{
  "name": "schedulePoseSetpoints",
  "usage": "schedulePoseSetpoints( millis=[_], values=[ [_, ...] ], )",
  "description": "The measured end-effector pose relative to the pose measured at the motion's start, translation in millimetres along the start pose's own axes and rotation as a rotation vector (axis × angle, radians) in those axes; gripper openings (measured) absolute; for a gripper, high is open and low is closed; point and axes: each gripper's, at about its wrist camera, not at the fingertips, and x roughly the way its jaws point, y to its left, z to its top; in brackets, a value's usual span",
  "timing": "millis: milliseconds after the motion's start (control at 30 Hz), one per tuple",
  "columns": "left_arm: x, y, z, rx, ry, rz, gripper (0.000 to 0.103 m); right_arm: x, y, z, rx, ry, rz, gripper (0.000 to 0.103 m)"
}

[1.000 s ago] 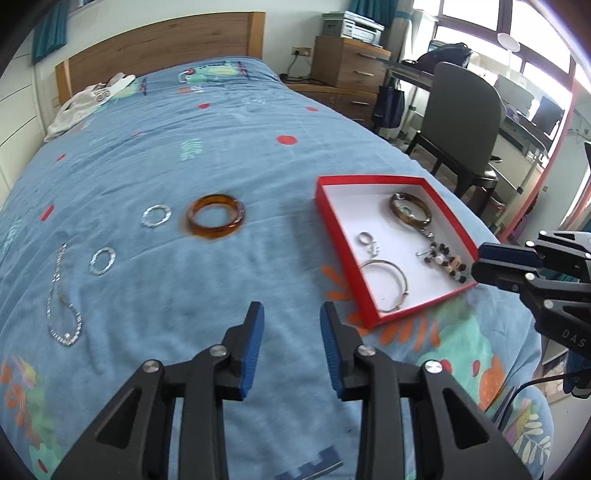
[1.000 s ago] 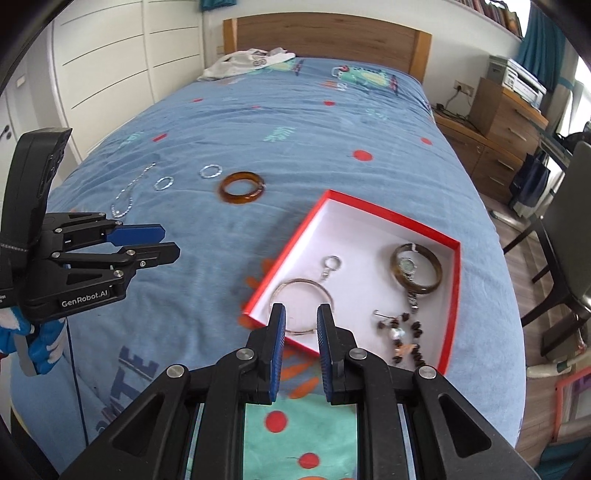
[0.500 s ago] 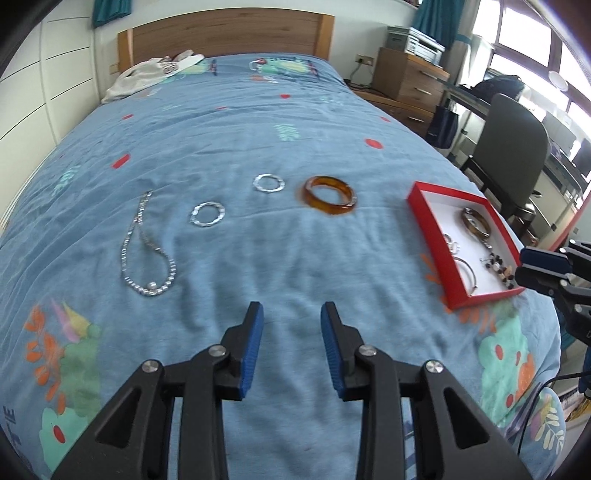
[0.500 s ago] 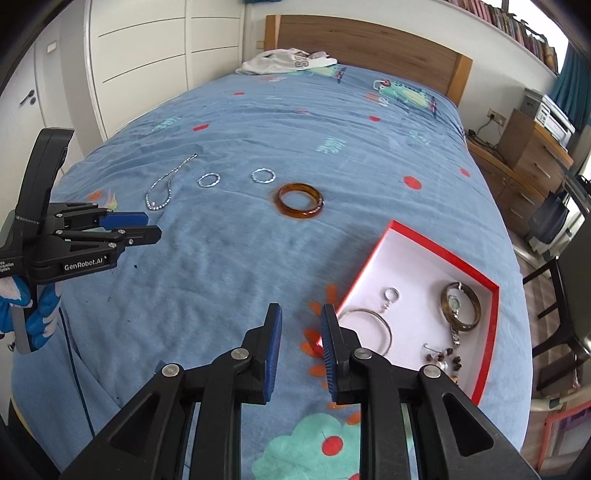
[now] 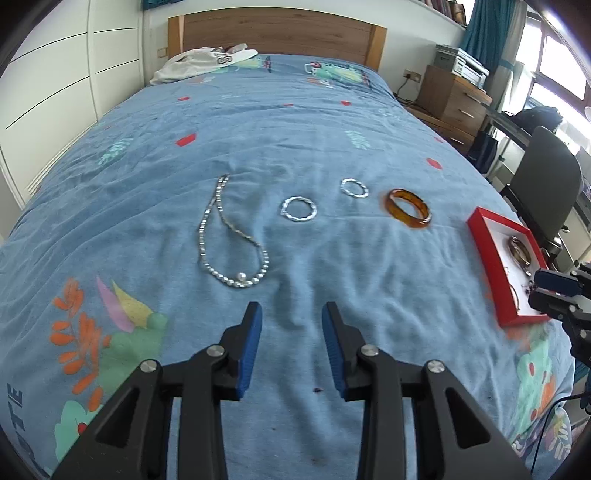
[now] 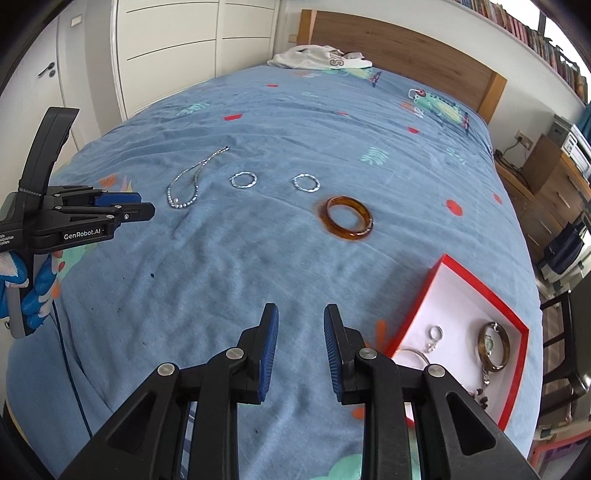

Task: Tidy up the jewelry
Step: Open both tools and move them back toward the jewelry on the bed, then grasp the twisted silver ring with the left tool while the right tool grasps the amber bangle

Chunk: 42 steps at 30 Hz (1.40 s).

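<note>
- Below my left gripper [image 5: 291, 314], the blue bedspread [image 5: 332, 122] lies rumpled; the jaws are opening with nothing between them, only cloth beneath.
- My right gripper [image 6: 301, 317] hangs over the same spread, its jaws also opening and empty; it shows at the right edge of the left camera, in front of the red box [image 5: 480, 236].
- Just ahead of the left gripper lies a beaded necklace [image 5: 231, 236], looped, with a larger pearl at the near end.
- Two silver rings sit to its right, well apart from each other: the nearer ring [image 5: 298, 209] and the farther ring [image 5: 354, 187].
- An amber bangle [image 5: 408, 207] rests flat between the rings and the red box.
- Inside the box, on its white floor, I see a brown bracelet [image 6: 494, 346], a small silver ring [image 6: 435, 333], a thin silver hoop [image 6: 410, 355] partly hidden by my right gripper, and dark beads [image 6: 480, 398].
- A blue-and-white gloved hand [image 6: 26, 291] holds the left gripper, seen side-on in the right camera.
- White clothing [image 6: 317, 59] lies by the wooden headboard [image 5: 277, 33].
</note>
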Motion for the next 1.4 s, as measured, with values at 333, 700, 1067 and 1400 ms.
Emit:
schedulePoseSetpoints(
  millis=[333,700,1067,1400],
  values=[
    [13,35,4,-0.05,-0.003,0.036,0.046,25,10,20,-0.024,0.013,0.019,0.025],
    [39,53,21,-0.075,0.0,0.035,0.047,54,4,43,0.003,0.019,0.053,0.025],
    [74,38,49,-0.037,-0.012,-0.033,0.048,87,-47,72,0.129,0.005,0.054,0.027],
    [119,5,79,0.039,0.01,-0.073,0.048,134,-65,95,0.149,0.033,0.109,0.027]
  ],
)
